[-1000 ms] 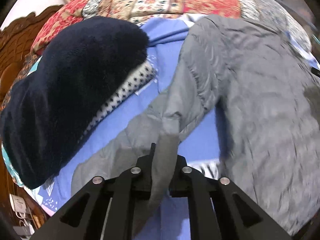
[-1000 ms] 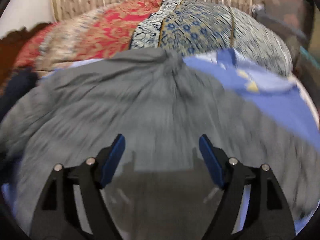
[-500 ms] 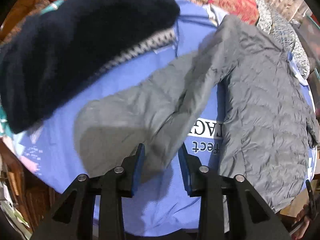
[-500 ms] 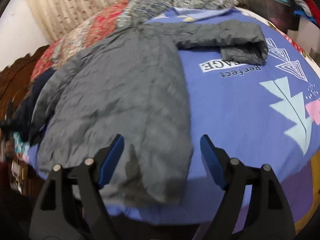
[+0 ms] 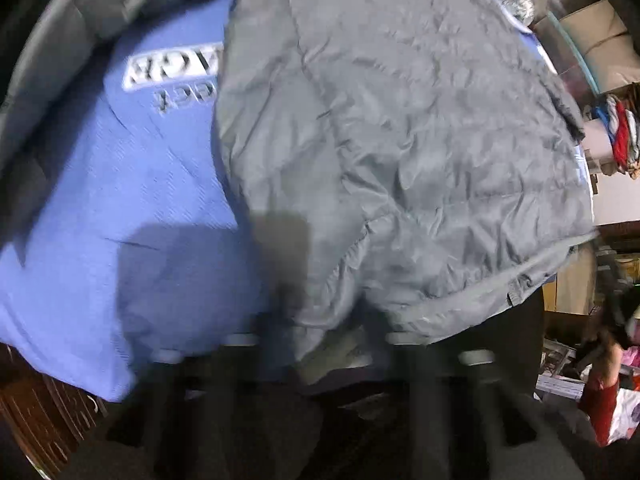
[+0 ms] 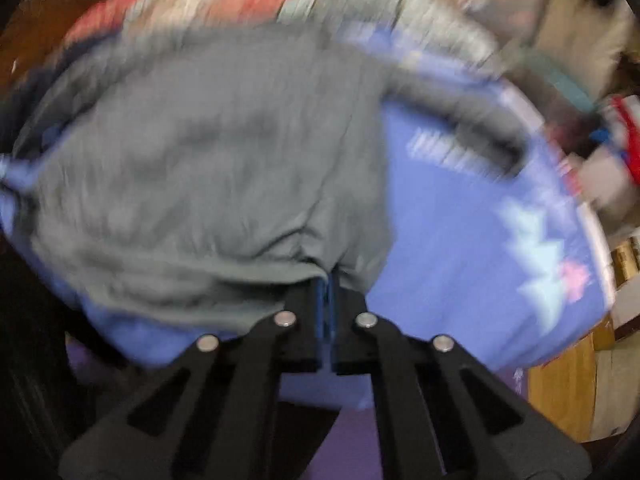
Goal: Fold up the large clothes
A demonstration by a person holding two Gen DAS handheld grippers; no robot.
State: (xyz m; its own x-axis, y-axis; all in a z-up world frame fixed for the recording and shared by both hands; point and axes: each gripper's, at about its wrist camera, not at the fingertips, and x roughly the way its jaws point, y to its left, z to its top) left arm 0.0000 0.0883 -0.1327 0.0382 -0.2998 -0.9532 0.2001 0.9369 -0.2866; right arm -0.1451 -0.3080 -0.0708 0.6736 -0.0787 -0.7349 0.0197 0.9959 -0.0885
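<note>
Now the right gripper (image 6: 329, 280) has its fingers clenched on the hem of the grey jacket (image 6: 208, 160), spread across the blue bedsheet (image 6: 460, 240). Left gripper (image 5: 320, 344) is blurred, closing, jacket hem bunched between its fingers.

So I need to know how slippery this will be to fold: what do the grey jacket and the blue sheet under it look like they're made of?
The grey jacket looks like thin synthetic shell, probably nylon or polyester, lightly padded: fine crinkles, stitched quilt lines, a faint sheen. Likely slippery. The blue sheet looks like matte woven cotton or a blend, with a fine ribbed texture and printed lettering; probably grippier.
</note>
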